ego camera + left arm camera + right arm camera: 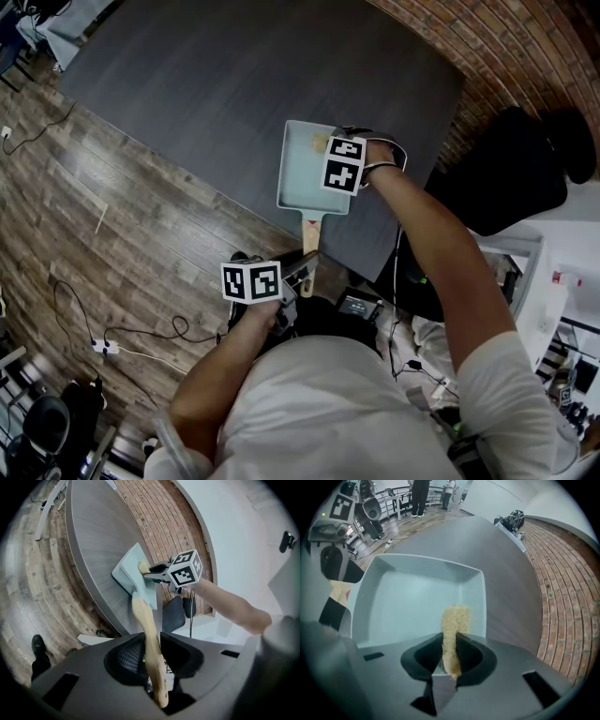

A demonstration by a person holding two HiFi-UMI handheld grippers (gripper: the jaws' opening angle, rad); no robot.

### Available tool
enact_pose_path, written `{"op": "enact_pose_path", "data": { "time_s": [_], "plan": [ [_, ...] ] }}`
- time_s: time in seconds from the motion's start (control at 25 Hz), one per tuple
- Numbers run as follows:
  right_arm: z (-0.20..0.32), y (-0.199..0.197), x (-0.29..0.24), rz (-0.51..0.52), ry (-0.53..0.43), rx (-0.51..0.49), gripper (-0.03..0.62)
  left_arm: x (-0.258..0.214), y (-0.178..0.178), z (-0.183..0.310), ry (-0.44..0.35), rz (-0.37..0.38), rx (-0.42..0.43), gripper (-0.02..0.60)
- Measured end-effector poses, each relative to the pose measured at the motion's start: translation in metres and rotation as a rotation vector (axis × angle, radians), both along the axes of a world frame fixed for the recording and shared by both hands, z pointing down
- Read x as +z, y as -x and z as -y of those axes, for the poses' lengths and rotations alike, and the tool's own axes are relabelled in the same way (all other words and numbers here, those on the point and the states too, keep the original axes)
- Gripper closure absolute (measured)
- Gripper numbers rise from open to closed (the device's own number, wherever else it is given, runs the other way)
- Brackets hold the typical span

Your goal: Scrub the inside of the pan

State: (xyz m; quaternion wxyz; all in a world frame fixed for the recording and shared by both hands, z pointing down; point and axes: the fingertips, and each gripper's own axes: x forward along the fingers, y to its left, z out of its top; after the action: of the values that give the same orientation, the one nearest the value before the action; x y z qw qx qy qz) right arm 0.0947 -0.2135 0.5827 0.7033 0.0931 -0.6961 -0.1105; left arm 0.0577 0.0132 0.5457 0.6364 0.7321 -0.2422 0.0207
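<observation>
1. Two grippers are at work, and we start with the one nearest the body: the left gripper (150, 641) points almost level across the table edge. Its jaws stand at a narrow gap and clamp the wooden handle (146, 620) of the pan from both sides.
2. The handle runs through between the jaws, and its free end pokes out behind them towards us. Its other end meets the pan just past the near edge of the table.
3. The pan (300, 169) is a pale blue-green square with low walls. It sits on the dark grey table (206, 84), close to the near edge and towards the table's right side.
4. Over the pan we see the right gripper (450, 639) pointing steeply down, with its marker cube covering part of the pan in the head view.
5. Its jaws are drawn close and pinch a thin tan scrubbing pad (454, 618). The pad sticks out past the fingertips over the inside of the pan, by the right wall. We cannot tell whether its tip touches the bottom.
6. Beyond the table's right side lies red brick (487, 47), and a black chair (506, 169) stands by it.
7. To the left runs a wooden floor (112, 234) with loose cables (141, 337).
</observation>
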Motion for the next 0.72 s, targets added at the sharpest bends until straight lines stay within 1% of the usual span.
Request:
{"op": "enact_pose_path", "data": {
  "time_s": [0.24,0.72],
  "plan": [
    [-0.008,0.000,-0.001,0.017,0.037,0.036,0.511,-0.001,0.001,0.001,-0.002,0.002,-0.009,0.471],
    [-0.043,0.004,-0.002,0.090,0.158,0.118,0.511,-0.001,0.002,0.002,0.001,0.005,-0.020,0.472]
  ]
}}
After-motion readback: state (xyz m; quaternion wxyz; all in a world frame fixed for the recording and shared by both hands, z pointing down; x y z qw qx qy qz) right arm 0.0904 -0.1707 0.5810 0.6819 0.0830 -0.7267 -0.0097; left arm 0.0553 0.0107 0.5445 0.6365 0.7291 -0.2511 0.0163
